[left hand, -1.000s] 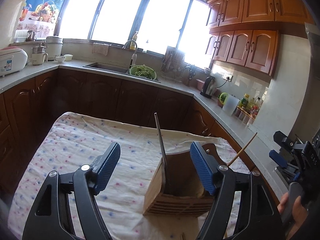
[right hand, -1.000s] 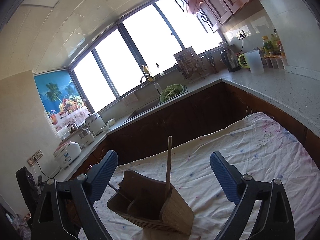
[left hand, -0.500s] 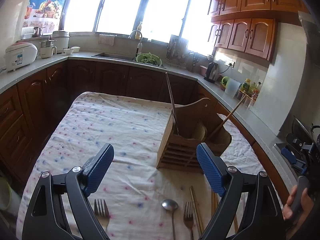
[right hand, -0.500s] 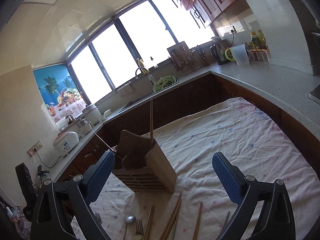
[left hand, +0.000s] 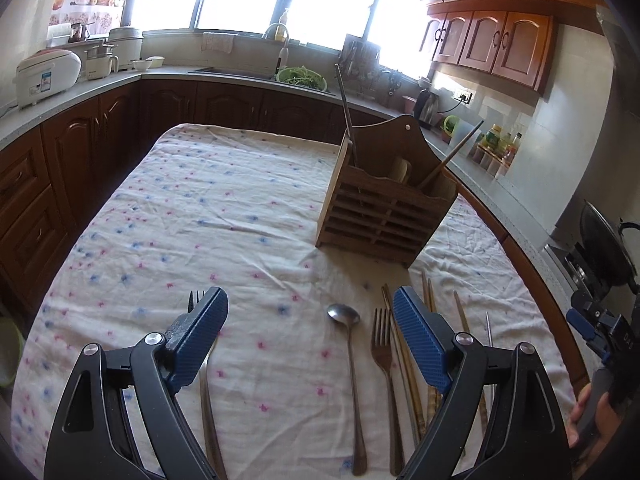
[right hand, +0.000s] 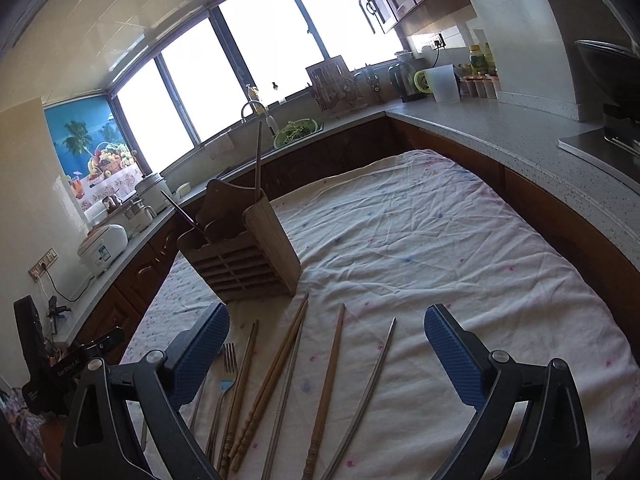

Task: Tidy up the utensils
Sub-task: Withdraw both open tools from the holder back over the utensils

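Observation:
A slatted wooden utensil holder stands on the flowered cloth, with a dark stick upright in it and a wooden one leaning right. In front of it lie a spoon, a fork, a second fork and several chopsticks. My left gripper hovers open over the spoon and fork, nothing between its pads. In the right wrist view the holder is ahead on the left. My right gripper hangs open and empty above wooden chopsticks and a metal chopstick.
Dark wooden cabinets and a grey counter wrap around the table on the left, far and right sides. A hand holds the other gripper at the right edge of the left wrist view. Bare cloth stretches to the right of the holder.
Both grippers have drawn back from the holder and sunk toward the cloth, tilting down. The loose forks, spoon and chopsticks have come into view. The left jaws stand slightly wider.

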Motion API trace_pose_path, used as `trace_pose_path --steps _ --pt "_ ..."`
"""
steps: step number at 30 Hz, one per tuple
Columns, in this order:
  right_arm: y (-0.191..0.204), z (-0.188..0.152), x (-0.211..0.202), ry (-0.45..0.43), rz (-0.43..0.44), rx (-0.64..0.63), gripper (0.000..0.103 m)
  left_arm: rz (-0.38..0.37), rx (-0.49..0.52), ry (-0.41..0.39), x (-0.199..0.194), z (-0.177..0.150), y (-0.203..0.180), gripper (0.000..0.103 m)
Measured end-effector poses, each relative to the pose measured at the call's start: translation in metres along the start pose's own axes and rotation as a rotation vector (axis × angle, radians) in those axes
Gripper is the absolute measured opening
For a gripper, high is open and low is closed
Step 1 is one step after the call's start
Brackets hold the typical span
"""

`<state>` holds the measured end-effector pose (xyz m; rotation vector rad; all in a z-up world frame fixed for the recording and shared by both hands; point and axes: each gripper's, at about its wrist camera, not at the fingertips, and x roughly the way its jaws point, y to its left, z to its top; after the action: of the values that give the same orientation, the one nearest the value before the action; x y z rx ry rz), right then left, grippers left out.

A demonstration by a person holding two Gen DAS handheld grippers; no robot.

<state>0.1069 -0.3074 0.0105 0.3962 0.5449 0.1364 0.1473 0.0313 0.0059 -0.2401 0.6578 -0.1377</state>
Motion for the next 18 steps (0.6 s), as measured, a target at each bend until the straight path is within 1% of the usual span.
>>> trace_pose_path --steps 7,18 --pt "-0.007 -0.018 0.0 0.039 -0.03 -0.008 0.099 0.0 0.01 0.048 0.004 -0.018 -0.006 0.087" --pt "-0.001 -0.02 0.015 0.079 -0.05 -0.037 0.099 -0.004 0.028 0.103 0.019 -0.021 -0.013 0.087"
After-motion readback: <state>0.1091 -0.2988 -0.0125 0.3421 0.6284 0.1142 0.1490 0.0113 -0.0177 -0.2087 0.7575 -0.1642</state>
